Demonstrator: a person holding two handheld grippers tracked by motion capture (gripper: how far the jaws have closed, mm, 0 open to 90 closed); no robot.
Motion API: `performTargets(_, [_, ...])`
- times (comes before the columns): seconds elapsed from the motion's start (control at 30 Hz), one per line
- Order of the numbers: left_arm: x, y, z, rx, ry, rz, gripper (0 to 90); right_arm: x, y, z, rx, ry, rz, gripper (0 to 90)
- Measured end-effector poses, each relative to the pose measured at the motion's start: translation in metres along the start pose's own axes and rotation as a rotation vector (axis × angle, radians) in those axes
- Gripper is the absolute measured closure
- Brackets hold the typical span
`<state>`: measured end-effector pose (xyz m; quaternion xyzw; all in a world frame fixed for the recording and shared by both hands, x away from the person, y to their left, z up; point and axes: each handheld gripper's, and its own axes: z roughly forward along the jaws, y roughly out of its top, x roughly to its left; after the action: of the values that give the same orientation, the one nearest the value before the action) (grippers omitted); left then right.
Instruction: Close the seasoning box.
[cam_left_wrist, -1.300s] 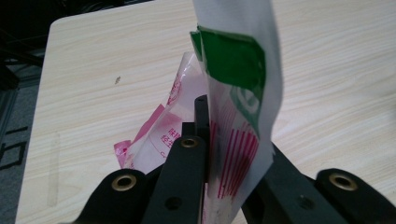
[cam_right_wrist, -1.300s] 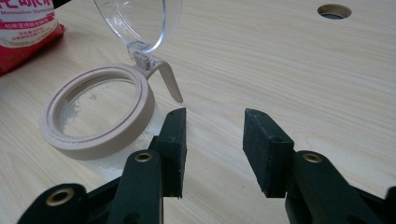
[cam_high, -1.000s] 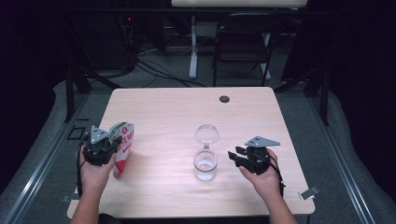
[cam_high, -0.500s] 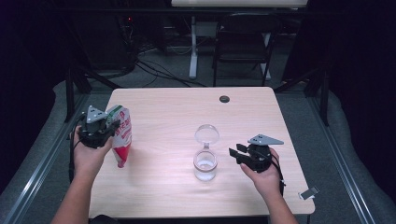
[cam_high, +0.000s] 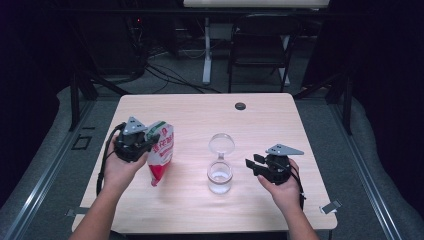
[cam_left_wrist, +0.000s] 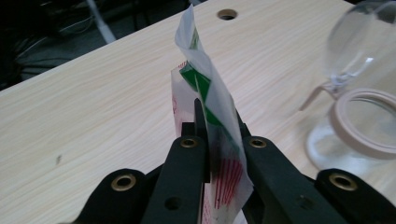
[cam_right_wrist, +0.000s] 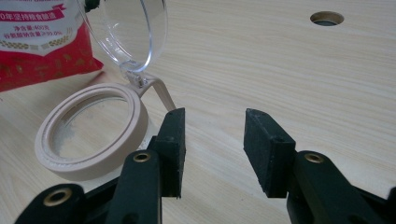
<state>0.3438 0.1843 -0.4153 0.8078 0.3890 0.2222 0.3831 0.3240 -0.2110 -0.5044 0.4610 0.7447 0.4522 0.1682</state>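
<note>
A red and white pouch (cam_high: 161, 157) hangs above the left part of the table, pinched at its top edge by my left gripper (cam_high: 149, 140). In the left gripper view both jaws are shut on the pouch (cam_left_wrist: 212, 121), whose green-marked top sticks up between them. A clear glass jar (cam_high: 220, 176) with a beige rim stands mid-table, its round lid (cam_high: 221, 145) flipped open at the back. My right gripper (cam_high: 252, 163) rests just right of the jar, open, with nothing between its jaws (cam_right_wrist: 212, 140). The jar's rim (cam_right_wrist: 91, 137) lies to its left in the right gripper view.
A small dark cable hole (cam_high: 240, 106) sits near the table's (cam_high: 280, 125) far edge. Beyond the table stand a chair (cam_high: 260, 55) and cables on the floor. A clip (cam_high: 330, 206) sits at the table's front right corner.
My left hand has lifted the pouch and carried it up and away from the front edge, toward the table's middle. The right hand has stayed where it was.
</note>
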Motion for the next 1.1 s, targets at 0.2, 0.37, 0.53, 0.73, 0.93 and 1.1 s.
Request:
performTargets(0.2, [-0.024,0.010,0.006,-0.003,-0.063,0.052,90.0,-0.001,0.000,0.000,0.001,0.001,0.002,58.9])
performTargets(0.37, [-0.039,0.012,0.010,-0.016,-0.101,0.080,90.0,-0.002,0.000,-0.001,-0.002,-0.001,-0.001,58.1])
performTargets(0.53, [-0.050,0.002,0.015,-0.004,-0.157,0.102,89.3,0.000,0.001,-0.001,0.001,-0.006,-0.019,55.8])
performTargets(0.73, [-0.056,-0.017,0.009,-0.022,-0.184,0.104,88.9,0.007,0.005,-0.003,-0.016,-0.010,-0.075,53.1])
performTargets(0.93, [-0.055,-0.036,0.008,-0.019,-0.192,0.097,88.1,0.022,0.014,-0.010,-0.041,0.032,-0.140,54.9])
performTargets(1.1, [-0.052,-0.048,0.007,-0.069,-0.220,0.060,87.3,0.033,0.020,-0.015,-0.038,0.140,-0.131,62.8])
